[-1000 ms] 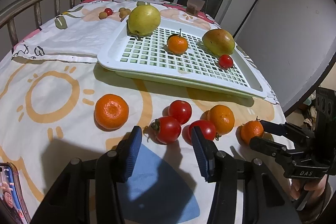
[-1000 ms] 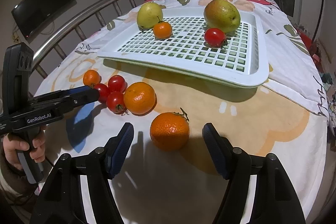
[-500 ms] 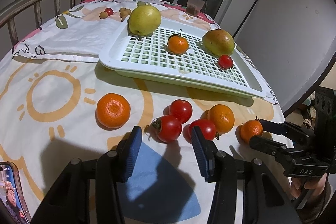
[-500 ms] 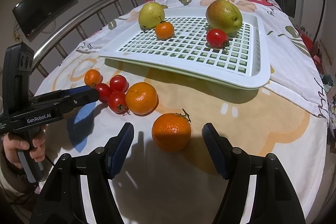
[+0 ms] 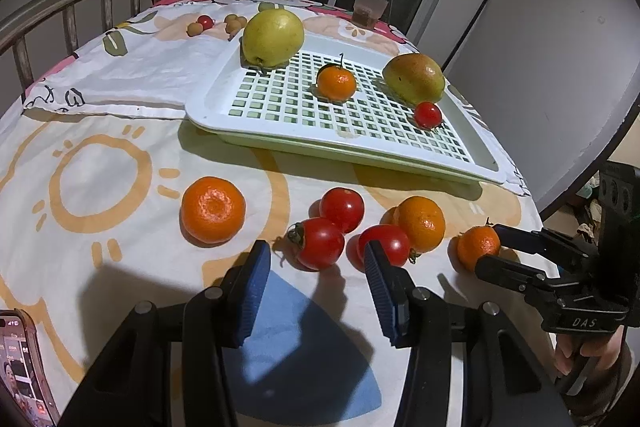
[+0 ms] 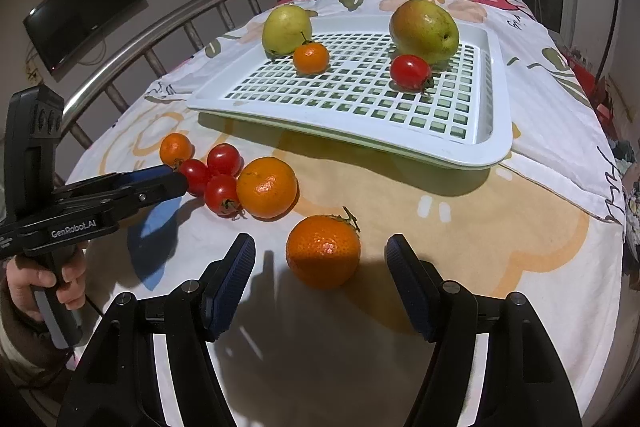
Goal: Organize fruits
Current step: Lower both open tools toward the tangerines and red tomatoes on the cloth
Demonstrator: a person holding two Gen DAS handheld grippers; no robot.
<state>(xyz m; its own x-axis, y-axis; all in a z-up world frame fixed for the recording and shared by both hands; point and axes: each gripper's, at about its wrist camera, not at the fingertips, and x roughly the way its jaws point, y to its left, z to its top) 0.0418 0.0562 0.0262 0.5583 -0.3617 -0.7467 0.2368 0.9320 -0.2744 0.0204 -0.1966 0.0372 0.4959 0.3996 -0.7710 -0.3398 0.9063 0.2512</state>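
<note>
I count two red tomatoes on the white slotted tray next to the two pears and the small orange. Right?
Not quite: the white slotted tray holds one red tomato, beside the two pears and the small orange. The right wrist view shows this.

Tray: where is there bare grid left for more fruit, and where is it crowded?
The tray is bare along its near edge and in the middle, between the small orange and the tomato. The far edge is crowded: yellow pear and reddish pear.
</note>
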